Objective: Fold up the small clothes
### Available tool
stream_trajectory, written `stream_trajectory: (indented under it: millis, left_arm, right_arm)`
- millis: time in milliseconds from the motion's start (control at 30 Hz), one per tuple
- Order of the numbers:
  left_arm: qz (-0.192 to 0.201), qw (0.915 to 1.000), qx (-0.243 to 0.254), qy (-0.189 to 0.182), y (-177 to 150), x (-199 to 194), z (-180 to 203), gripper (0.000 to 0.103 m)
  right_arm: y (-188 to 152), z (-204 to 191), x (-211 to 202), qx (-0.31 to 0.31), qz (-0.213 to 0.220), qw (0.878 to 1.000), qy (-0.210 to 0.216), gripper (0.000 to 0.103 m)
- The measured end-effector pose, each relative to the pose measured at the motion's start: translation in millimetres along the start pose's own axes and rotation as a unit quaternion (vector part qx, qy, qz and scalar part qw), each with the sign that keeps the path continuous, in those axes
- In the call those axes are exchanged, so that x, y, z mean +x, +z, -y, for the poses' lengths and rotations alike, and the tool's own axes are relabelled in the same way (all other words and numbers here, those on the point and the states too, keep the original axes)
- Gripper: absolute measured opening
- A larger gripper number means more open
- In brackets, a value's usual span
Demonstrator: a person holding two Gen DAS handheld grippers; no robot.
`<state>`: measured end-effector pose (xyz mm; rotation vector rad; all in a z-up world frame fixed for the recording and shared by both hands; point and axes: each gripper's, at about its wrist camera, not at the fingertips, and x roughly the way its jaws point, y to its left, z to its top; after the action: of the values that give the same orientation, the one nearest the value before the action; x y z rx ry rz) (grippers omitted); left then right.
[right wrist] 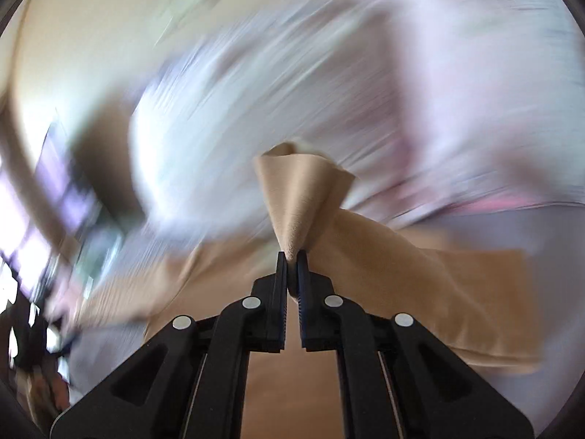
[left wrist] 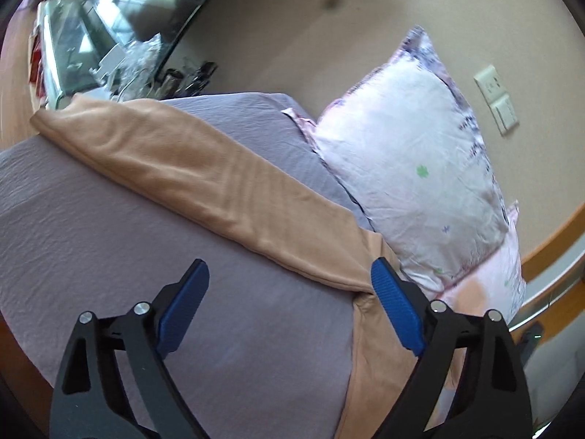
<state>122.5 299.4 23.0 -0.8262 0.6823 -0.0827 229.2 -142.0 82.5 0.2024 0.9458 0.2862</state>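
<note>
**Right fingers pinch the tan garment; left fingers spread above the bed**

The right gripper (right wrist: 291, 256) has its two fingers (right wrist: 281, 285) pressed together on a bunched tip of the tan garment (right wrist: 303, 197). The pinched cloth fans upward from the fingers into a small cone, and more of it trails down and to the right of the fingers, toward a flatter tan stretch lying below. Everything behind the cloth in the right wrist view is smeared by motion blur; pale lilac and pink fabric fills most of it, and nothing finer can be told.

The left gripper (left wrist: 289, 281) has its blue-padded fingers (left wrist: 186, 303) wide apart, holding nothing. Between them lies the bare lilac bed sheet (left wrist: 146, 226). The right-hand finger of this gripper sits just in front of a fold of the tan garment (left wrist: 204, 168), where the cloth turns a corner; whether pad and cloth touch cannot be told.

From that corner one long band of the garment runs diagonally up and to the left across the bed, lying flat with soft ripples, its far end near the bed's edge. Another part drops toward the bottom of the view behind the right-hand finger.

Beyond the garment, a pale floral pillow (left wrist: 413, 153) leans against the beige wall (left wrist: 292, 36), with a second pinkish pillow partly under it. A wall switch plate (left wrist: 497, 98) is fixed to the right of the pillow. A dark glossy surface (left wrist: 120, 22) with cluttered reflections fills the upper left.
</note>
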Motion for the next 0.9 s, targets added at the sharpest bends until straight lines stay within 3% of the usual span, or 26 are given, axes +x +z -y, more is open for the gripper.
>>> stream_trajectory:
  millis: [67,133,167,233,300,467,567,667,733,767,833,900]
  left_arm:
    - [-0.005,0.9998,-0.019,0.006,5,2,-10,0.083]
    - [-0.013,0.9992,-0.038,0.006,10,5,-18,0.08]
    - [-0.016,0.9989,-0.043,0.007,11,7,-21,0.08]
    - [-0.022,0.9977,-0.061,0.022,17,12,-28,0.079]
    - [-0.025,0.9964,-0.074,0.032,23,15,-33,0.074]
    - [-0.029,0.9896,-0.138,0.028,38,17,-50,0.067]
    - [-0.032,0.9836,-0.175,0.03,47,18,-61,0.057]
    - [-0.035,0.9759,-0.211,0.043,53,19,-72,0.036]
    - [-0.042,0.9694,-0.236,0.054,56,21,-80,0.016]
    - [-0.046,0.9662,-0.245,0.064,57,21,-84,0.012]
    - [-0.047,0.9665,-0.234,0.093,66,22,-79,0.008]
    - [-0.024,0.9752,-0.182,0.124,75,21,-52,0.007]
  right_arm:
    - [-19,-29,44,-0.02,-0.086,0.996,0.025,0.007]
    - [-29,-37,53,-0.018,-0.109,0.993,0.046,0.012]
    - [-31,-35,46,-0.014,-0.1,0.994,0.046,0.017]
    - [-31,-28,29,-0.003,-0.073,0.997,0.036,0.058]
    - [-24,-16,9,0.013,-0.038,0.999,0.028,0.068]
    - [-23,13,-21,0.046,-0.014,0.998,0.028,0.068]
    - [-23,19,-22,0.061,-0.009,0.997,0.038,0.068]
    - [-26,27,-32,0.071,0.0,0.996,0.05,0.068]
    - [-27,31,-37,0.073,0.004,0.996,0.055,0.069]
    - [-29,35,-43,0.074,0.006,0.996,0.057,0.069]
    - [-31,42,-49,0.075,0.011,0.995,0.057,0.07]
    - [-33,51,-58,0.076,0.021,0.996,0.048,0.07]
